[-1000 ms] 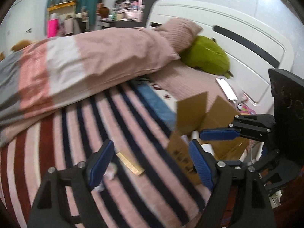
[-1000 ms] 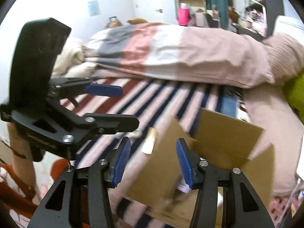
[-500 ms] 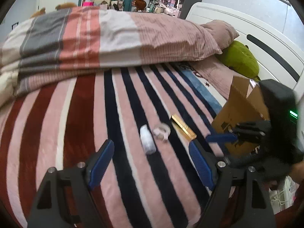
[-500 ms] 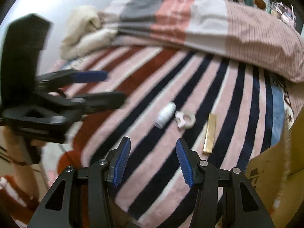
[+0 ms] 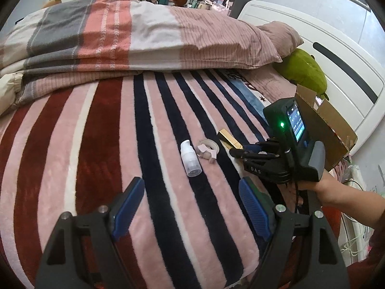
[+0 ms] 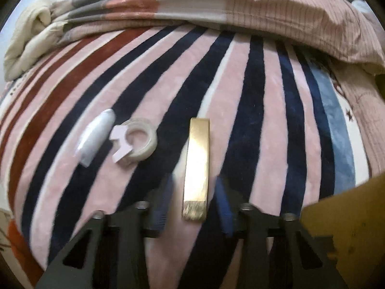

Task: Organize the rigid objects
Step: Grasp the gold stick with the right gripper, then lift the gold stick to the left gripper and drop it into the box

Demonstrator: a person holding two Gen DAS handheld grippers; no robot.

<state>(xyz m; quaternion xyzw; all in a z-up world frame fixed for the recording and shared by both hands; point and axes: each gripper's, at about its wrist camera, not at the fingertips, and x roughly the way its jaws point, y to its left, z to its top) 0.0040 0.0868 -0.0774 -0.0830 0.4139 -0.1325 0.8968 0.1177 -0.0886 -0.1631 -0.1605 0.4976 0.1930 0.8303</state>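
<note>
A flat gold bar lies on the striped blanket, its near end between the open fingers of my right gripper. Left of it lie a roll of clear tape with a pink tab and a small white pump bottle. In the left wrist view the bottle, the tape and the gold bar lie ahead of my open, empty left gripper. The right gripper reaches in from the right at the bar.
An open cardboard box stands at the bed's right edge, also at the lower right of the right wrist view. A folded duvet, a pillow and a green plush lie behind. A white headboard is at right.
Both grippers swung away from the box toward the items on the blanket. The right gripper dropped low and closed in on the gold bar, which now lies between its fingers.
</note>
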